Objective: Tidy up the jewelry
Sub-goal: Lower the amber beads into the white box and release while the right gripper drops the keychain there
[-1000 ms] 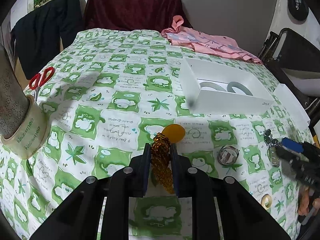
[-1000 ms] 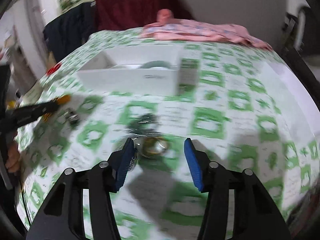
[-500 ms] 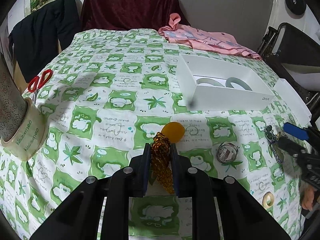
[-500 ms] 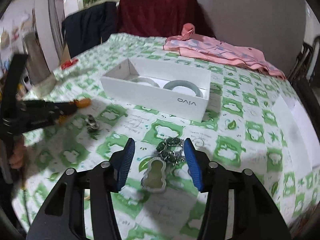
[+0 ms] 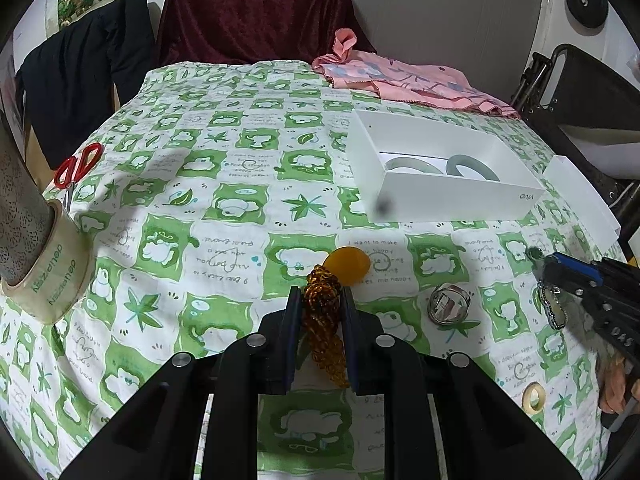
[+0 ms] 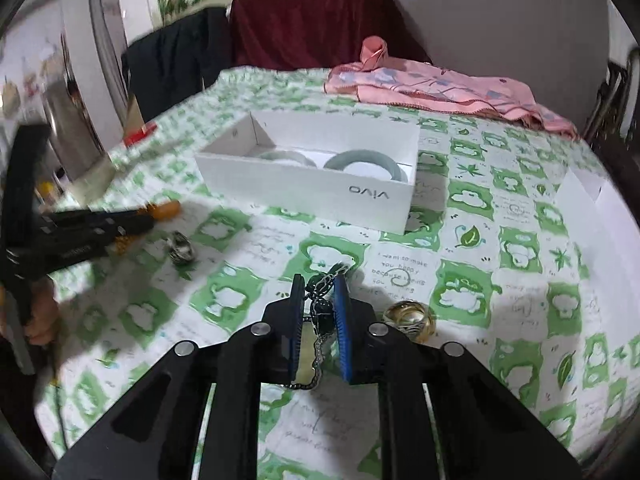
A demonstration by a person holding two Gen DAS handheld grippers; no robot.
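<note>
My left gripper (image 5: 320, 296) is shut on an amber bead necklace (image 5: 325, 332) whose yellow oval pendant (image 5: 347, 265) pokes out ahead of the jaws. My right gripper (image 6: 319, 284) is shut on a dark green bead necklace (image 6: 322, 298); its pale gourd pendant (image 6: 305, 360) hangs between the fingers. In the left wrist view that gripper (image 5: 538, 258) comes in from the right with the pendant (image 5: 554, 308) dangling. A white box (image 6: 312, 168) holding two jade bangles (image 6: 366, 164) stands further back on the green-checked cloth (image 5: 224, 200). A silver ring (image 5: 448, 303) lies between the grippers.
A gold ring (image 6: 410, 316) lies right of my right gripper, and a small pale ring (image 5: 533, 397) lies near the cloth's right edge. A tape roll (image 5: 48, 268) on a metal cylinder and red scissors (image 5: 76, 166) are at the left. The box lid (image 5: 580, 196) and pink cloth (image 5: 404, 80) are at the right and back.
The right gripper closed on the green necklace and lifted its pendant off the cloth. The left gripper kept still, holding the amber necklace.
</note>
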